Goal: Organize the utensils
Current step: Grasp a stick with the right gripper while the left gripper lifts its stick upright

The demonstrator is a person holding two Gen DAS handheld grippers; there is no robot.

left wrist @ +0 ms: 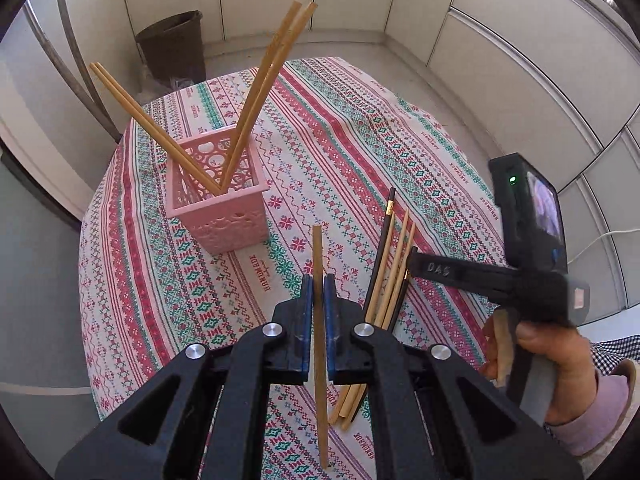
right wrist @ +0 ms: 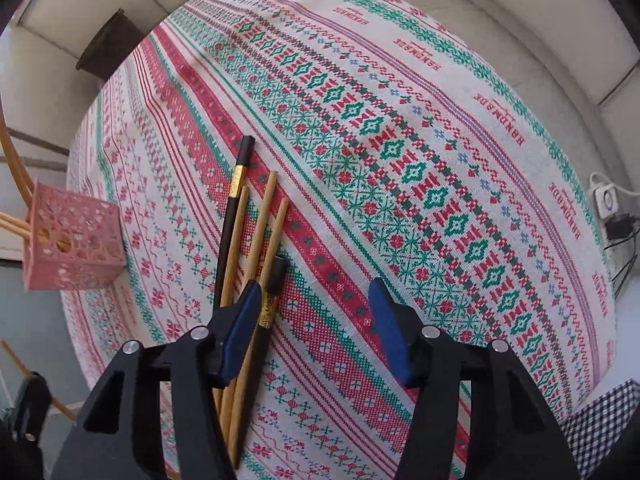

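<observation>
Left gripper has its blue pads closed tight on a single bamboo chopstick, which runs lengthwise between the pads and sticks out past both ends, lifted off the patterned tablecloth. Pink perforated holder stands on the cloth to the far left of that gripper; four bamboo chopsticks already lean in it, two tilted left and two tilted right. Loose pile of chopsticks lies on the cloth just right of the left gripper: three bamboo ones plus two black ones with gold bands, roughly parallel, ends pointing far. Right gripper is over that pile with its jaws about half apart, nothing pinched; in the right wrist view its left pad sits over the pile, the right pad over bare cloth, and whether the left pad touches the sticks cannot be told. In the left wrist view the right gripper's black finger reaches the pile's right edge, held by a hand with a pink sleeve. Dark bin on the floor beyond the far table edge.
</observation>
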